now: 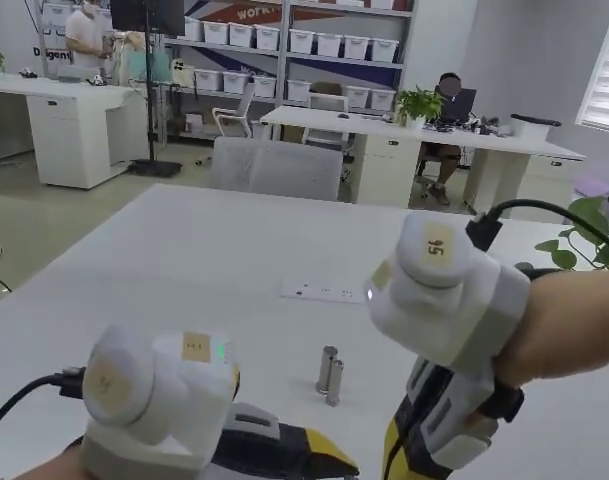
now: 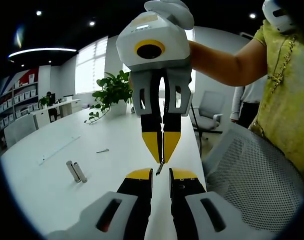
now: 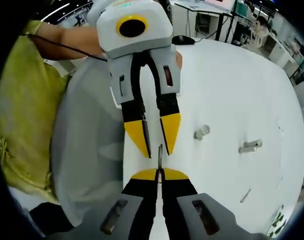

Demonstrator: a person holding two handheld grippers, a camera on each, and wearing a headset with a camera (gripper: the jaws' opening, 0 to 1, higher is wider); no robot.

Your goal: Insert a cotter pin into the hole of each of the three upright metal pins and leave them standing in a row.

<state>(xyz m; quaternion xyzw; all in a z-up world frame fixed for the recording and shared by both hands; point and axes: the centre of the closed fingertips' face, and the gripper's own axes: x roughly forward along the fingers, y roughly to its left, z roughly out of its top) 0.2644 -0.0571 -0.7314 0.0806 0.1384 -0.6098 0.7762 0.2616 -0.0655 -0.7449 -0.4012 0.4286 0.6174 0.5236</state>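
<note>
Pinching cotter pin [image 3: 160, 156] in clenched right claw [image 3: 160, 171]; left claw [image 2: 160, 172] released, jaws apart around pin's free end. Metal pins [image 1: 329, 375] toward bench [image 1: 234, 260] near edge. Cotter pin likely light, thin, slippery: grip near head.

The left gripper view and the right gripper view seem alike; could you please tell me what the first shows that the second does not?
Left gripper view: ceiling lights and bright windows beyond the table. Right gripper view: a third metal pin lying on its side, apart from the two standing ones. Shared: the right gripper, fingers shut on a thin cotter pin; the left gripper, open, facing it; two upright metal pins side by side; a loose cotter pin on the white table.
</note>
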